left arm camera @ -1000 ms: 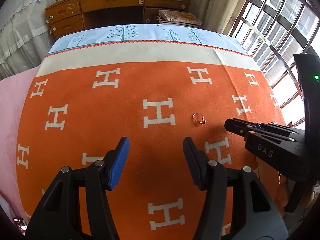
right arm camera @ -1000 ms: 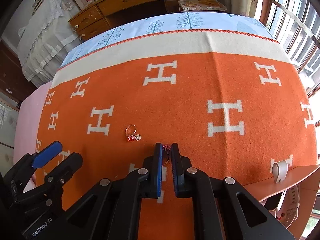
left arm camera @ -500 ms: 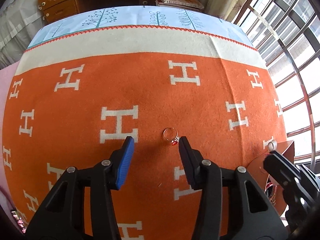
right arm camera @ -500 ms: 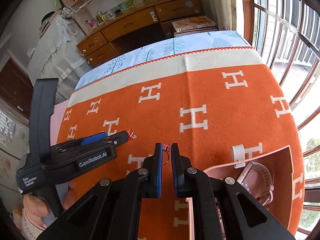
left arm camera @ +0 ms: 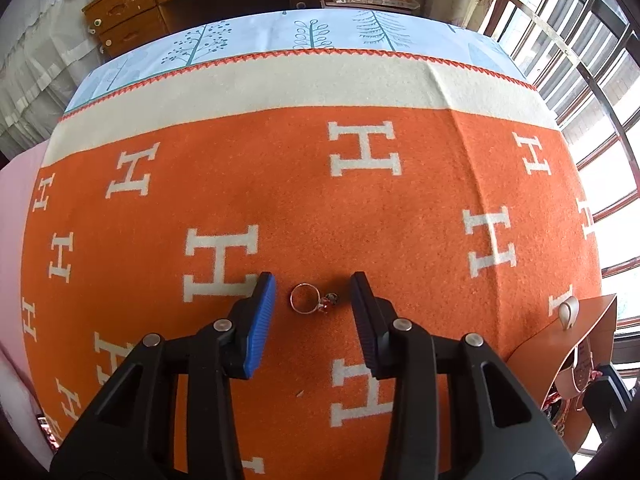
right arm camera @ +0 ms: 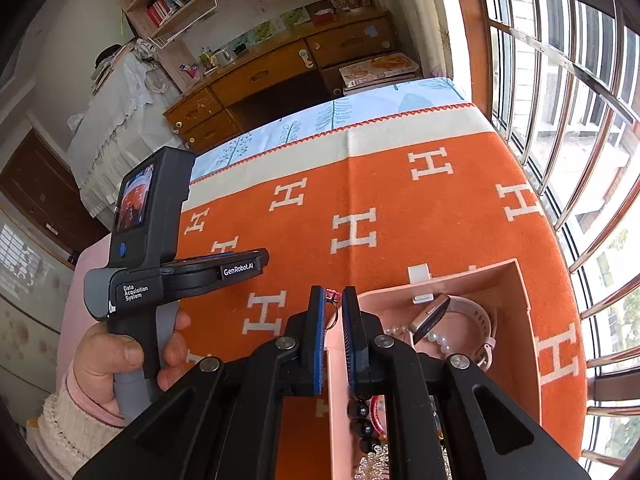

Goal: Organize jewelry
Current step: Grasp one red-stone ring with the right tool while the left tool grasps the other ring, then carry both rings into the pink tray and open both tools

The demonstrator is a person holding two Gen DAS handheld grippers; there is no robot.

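A thin ring with a red stone [left arm camera: 311,301] lies on the orange blanket [left arm camera: 360,216]. My left gripper [left arm camera: 313,298] is open, low over it, one finger on each side of the ring. My right gripper [right arm camera: 331,305] is shut on a second ring with a pink stone [right arm camera: 332,296] and holds it above the left rim of the pink jewelry box [right arm camera: 524,304]. The box holds a pink watch [right arm camera: 470,322], a pearl strand [right arm camera: 434,338] and dark beads [right arm camera: 362,424]. The left gripper's body also shows in the right wrist view [right arm camera: 240,266].
The box stands open at the blanket's right edge [left arm camera: 576,344], close to the window bars [right arm camera: 580,120]. A wooden desk with drawers [right arm camera: 280,76] is beyond the bed. A pink sheet [left arm camera: 16,168] lies at the left.
My left gripper has moved forward and down until the red-stone ring lies between its fingers. My right gripper has lifted and carried its ring right, over the box.
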